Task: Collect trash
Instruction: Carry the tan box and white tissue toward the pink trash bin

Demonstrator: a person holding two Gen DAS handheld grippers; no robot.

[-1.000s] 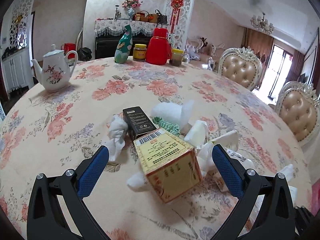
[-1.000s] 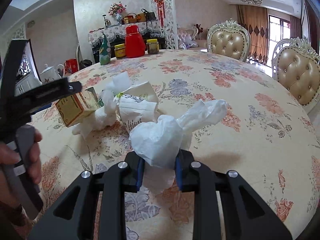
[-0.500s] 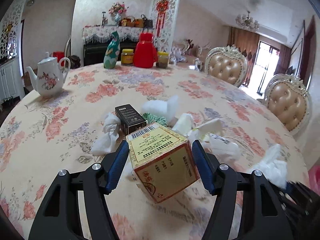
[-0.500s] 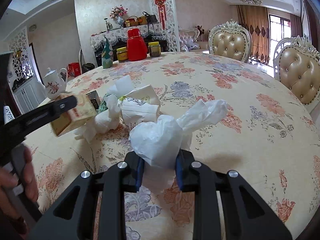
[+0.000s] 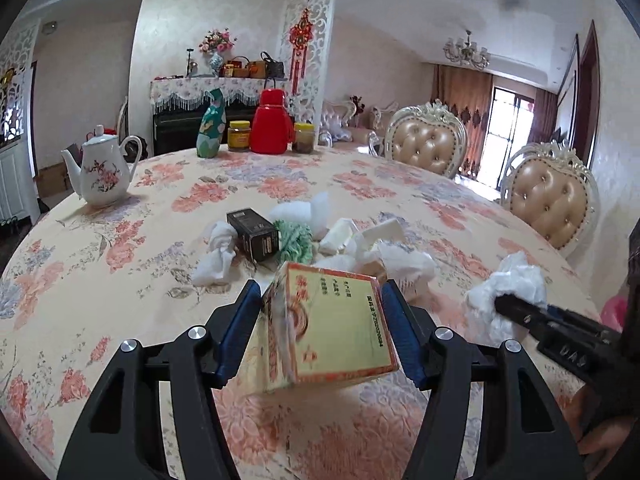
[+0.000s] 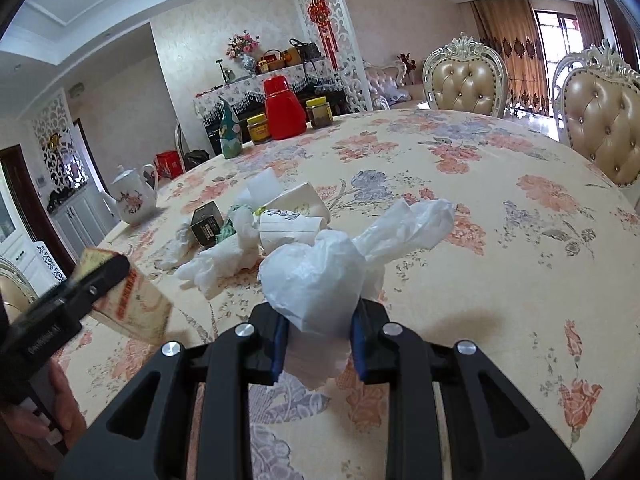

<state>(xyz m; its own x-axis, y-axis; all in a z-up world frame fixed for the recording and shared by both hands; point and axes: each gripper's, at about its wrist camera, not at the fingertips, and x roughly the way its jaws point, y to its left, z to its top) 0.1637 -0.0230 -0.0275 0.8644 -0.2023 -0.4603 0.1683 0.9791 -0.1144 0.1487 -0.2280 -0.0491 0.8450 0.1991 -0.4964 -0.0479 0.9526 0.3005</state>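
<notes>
In hand: left claw (image 5: 320,332) closed on yellow printed cardboard carton (image 5: 332,328); right claw (image 6: 318,336) clamping crumpled white plastic bag (image 6: 320,276). Outstanding on floral-clothed worktop (image 5: 120,240): black box (image 5: 254,234), tissue wads (image 5: 216,256), green wrapper (image 5: 294,240).

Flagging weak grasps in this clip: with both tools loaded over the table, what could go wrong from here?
1. The yellow carton sits tilted between the left tool's pads, which have just been closing on it; it may twist or slip out.
2. The right tool pinches only the lower part of the crumpled white tissue; a loose flap could tear or snag.
3. Swinging either load low might scatter the trash pile.
</notes>
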